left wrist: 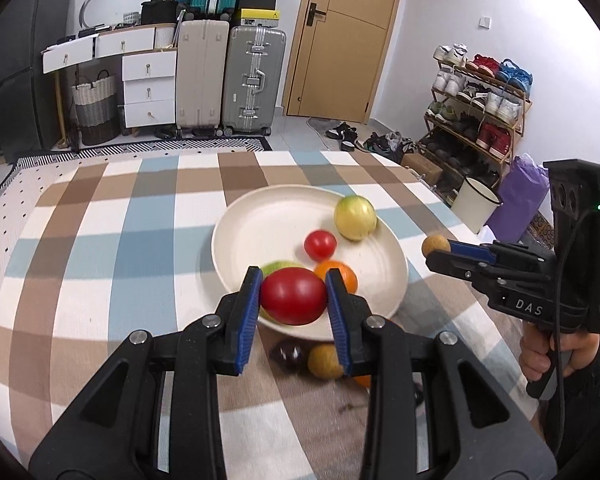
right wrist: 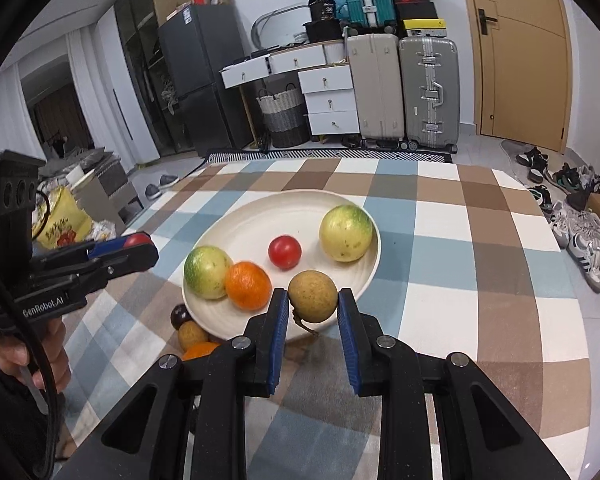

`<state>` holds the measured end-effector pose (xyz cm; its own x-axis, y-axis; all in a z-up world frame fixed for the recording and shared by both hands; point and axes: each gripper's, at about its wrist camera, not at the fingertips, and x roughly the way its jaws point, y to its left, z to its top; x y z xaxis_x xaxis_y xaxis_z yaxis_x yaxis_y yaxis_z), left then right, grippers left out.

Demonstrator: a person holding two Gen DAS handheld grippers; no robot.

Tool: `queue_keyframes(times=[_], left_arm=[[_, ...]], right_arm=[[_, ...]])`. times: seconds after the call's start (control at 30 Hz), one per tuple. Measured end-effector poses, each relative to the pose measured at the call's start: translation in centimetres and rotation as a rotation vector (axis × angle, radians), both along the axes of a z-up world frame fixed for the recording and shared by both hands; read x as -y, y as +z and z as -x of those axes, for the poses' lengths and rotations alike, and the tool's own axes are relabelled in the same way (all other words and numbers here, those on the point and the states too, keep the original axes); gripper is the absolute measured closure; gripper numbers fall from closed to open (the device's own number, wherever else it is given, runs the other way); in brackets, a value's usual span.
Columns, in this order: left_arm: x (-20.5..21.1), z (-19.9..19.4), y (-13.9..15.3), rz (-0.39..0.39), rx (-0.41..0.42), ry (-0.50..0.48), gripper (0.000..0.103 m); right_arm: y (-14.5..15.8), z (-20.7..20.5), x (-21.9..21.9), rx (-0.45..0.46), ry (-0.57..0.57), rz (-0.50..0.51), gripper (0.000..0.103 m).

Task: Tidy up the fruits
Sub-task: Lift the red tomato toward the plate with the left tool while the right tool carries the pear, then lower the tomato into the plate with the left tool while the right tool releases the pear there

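A cream plate on the checked tablecloth holds two yellow-green round fruits, an orange and a small red tomato. My left gripper is shut on a large red tomato above the plate's near rim. My right gripper is shut on a brown round fruit over the plate's near right edge; it shows at the right of the left wrist view.
On the cloth beside the plate's near rim lie a dark fruit, a brown fruit and an orange. The checked table extends right and far. Suitcases, drawers and a shoe rack stand beyond.
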<state>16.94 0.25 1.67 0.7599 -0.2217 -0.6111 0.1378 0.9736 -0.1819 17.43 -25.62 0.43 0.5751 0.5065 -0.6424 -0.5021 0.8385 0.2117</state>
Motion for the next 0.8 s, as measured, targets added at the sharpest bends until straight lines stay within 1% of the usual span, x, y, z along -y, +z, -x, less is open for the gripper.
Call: queue_keyframes(times=[0.1, 0.4, 0.63, 0.8], left_arm=[[0.1, -1.2, 0.0, -0.002, -0.001, 0.009, 0.074], [0.5, -4.1, -0.3, -0.022, -0.007, 0.012, 0.074], [0.8, -6.7, -1.1, -0.034, -0.023, -0.002, 0.074], [1.2, -8.1, -1.9, -0.038, -0.039, -0.015, 0.074]], right_arm=[[0.0, -0.9, -0.5, -0.008, -0.018, -0.029, 0.078], [-0.4, -2.4, -1.9, -0.012, -0.01, -0.01, 0.078], [-1.6, -3.5, -1.8, -0.05, -0.028, -0.027, 0.078], [-2.3, -3.6, -2.2, -0.049, -0.019, -0.03, 0.078]])
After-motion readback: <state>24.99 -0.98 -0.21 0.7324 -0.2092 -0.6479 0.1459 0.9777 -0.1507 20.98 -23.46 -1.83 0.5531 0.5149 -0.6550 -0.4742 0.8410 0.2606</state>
